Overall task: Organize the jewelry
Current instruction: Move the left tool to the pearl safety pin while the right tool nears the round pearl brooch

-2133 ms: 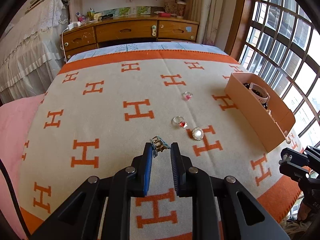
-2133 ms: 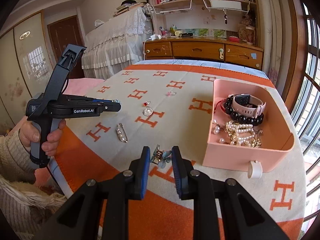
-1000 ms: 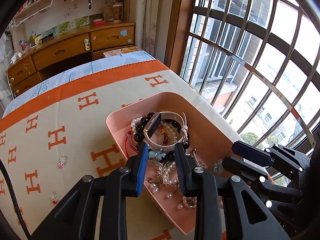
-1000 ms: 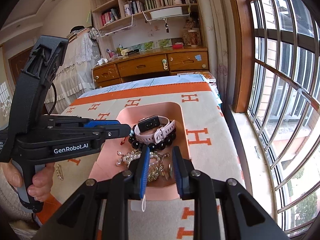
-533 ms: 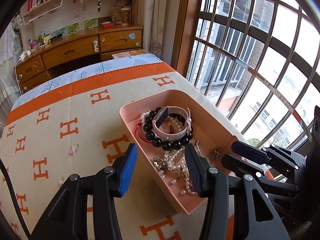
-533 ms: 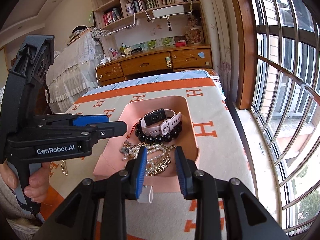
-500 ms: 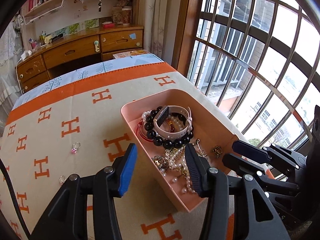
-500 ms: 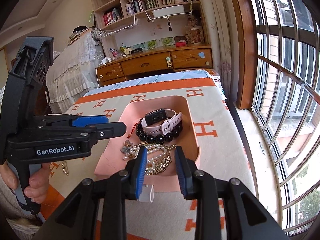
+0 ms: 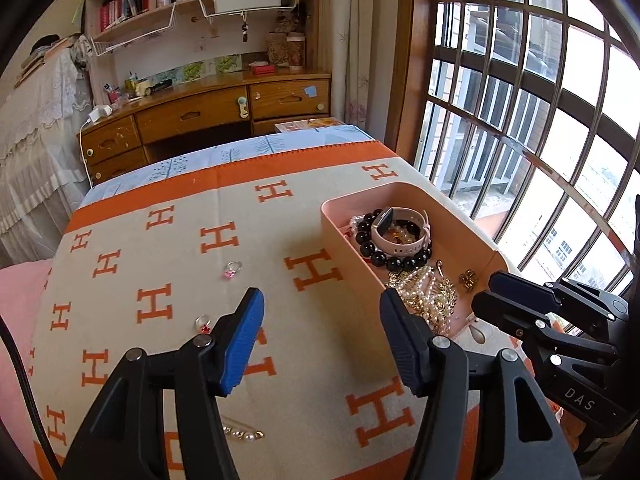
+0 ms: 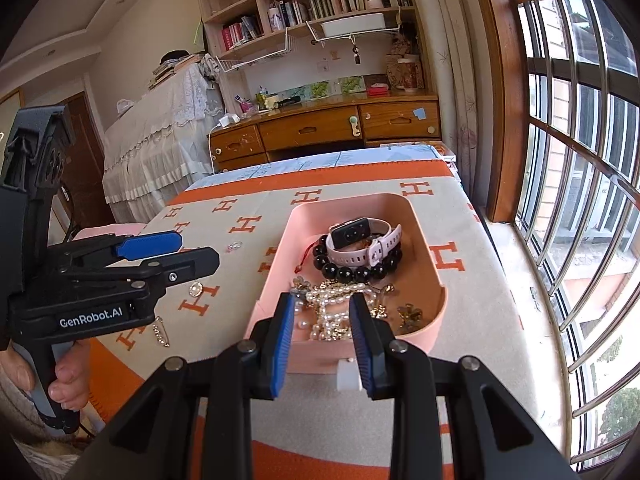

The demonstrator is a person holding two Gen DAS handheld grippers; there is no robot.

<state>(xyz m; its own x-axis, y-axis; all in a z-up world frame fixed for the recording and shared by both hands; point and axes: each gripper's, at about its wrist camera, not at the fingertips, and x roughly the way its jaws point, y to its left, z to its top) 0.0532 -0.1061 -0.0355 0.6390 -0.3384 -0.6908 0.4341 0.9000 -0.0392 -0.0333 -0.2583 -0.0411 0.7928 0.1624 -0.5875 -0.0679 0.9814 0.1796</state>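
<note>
- While the left gripper [image 9: 322, 336] hung above the blanket [image 9: 168, 240], its blue ribbed pads stood wide apart with nothing between them.
- At ten o'clock from that gripper, in the left wrist view, a small ring with a red stone [image 9: 203, 323] lay on the woven cloth, partly hidden behind the left pad.
- Farther out, near eleven o'clock, a ring with a pink stone [image 9: 232, 269] rested alone on the cream ground between orange H figures.
- Low at seven o'clock, a short pearl-set clip [image 9: 243, 433] showed between the black arms of the tool.
- At two o'clock sat the pink tray [image 9: 408, 192], a smooth rounded plastic box, holding the gathered jewelry.
- Inside it, a pale pink watch [image 10: 362, 240] lay on top of a bracelet of glossy black beads [image 10: 352, 272].
- Nearer the grippers, a tangle of pearl strands [image 10: 332, 300] and gold chain filled the tray's near end, with a small gold earring [image 10: 408, 314] at four o'clock of the pile.
- The right gripper [image 10: 324, 334] hovered over the tray's near wall, its pads parted and clamping nothing; the pearls showed through the gap.
- Beyond the bed, at twelve o'clock, stood a wooden dresser [image 10: 320, 128] under bookshelves.
</note>
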